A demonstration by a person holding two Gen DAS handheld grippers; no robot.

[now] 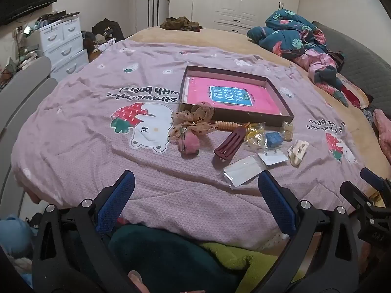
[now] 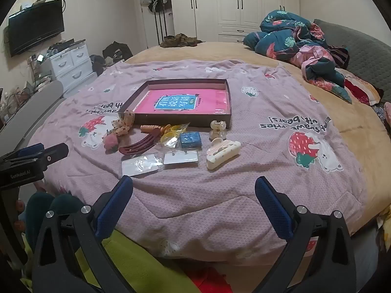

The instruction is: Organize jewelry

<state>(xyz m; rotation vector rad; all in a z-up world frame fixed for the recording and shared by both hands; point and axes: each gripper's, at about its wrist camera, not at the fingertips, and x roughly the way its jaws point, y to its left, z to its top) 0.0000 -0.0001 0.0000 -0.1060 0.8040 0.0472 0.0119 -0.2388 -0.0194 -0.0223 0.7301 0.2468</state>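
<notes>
A shallow brown box (image 1: 278, 92) (image 2: 226, 119) with a pink book inside lies on the pink quilt. In front of it lie hair things and jewelry: a dotted bow clip (image 1: 195, 119) (image 2: 124, 123), a pink pompom (image 1: 189, 142) (image 2: 111, 142), a maroon hair comb (image 1: 228, 144) (image 2: 139, 145), a small blue box (image 1: 273, 139) (image 2: 190, 139), two carded packets (image 1: 244, 171) (image 2: 139, 167), a cream claw clip (image 1: 297, 152) (image 2: 222, 153) and a small clear claw clip (image 2: 217, 129). My left gripper (image 1: 195, 190) and right gripper (image 2: 193, 190) both hover open at the near edge, empty.
The quilt (image 1: 97, 158) (image 2: 268, 183) covers a bed with a crumpled dark floral duvet (image 1: 293, 34) (image 2: 293, 36) at the back right. White drawers (image 1: 63, 46) (image 2: 70, 63) stand left of the bed. Wardrobes line the far wall. Green and teal cloth lies below the grippers.
</notes>
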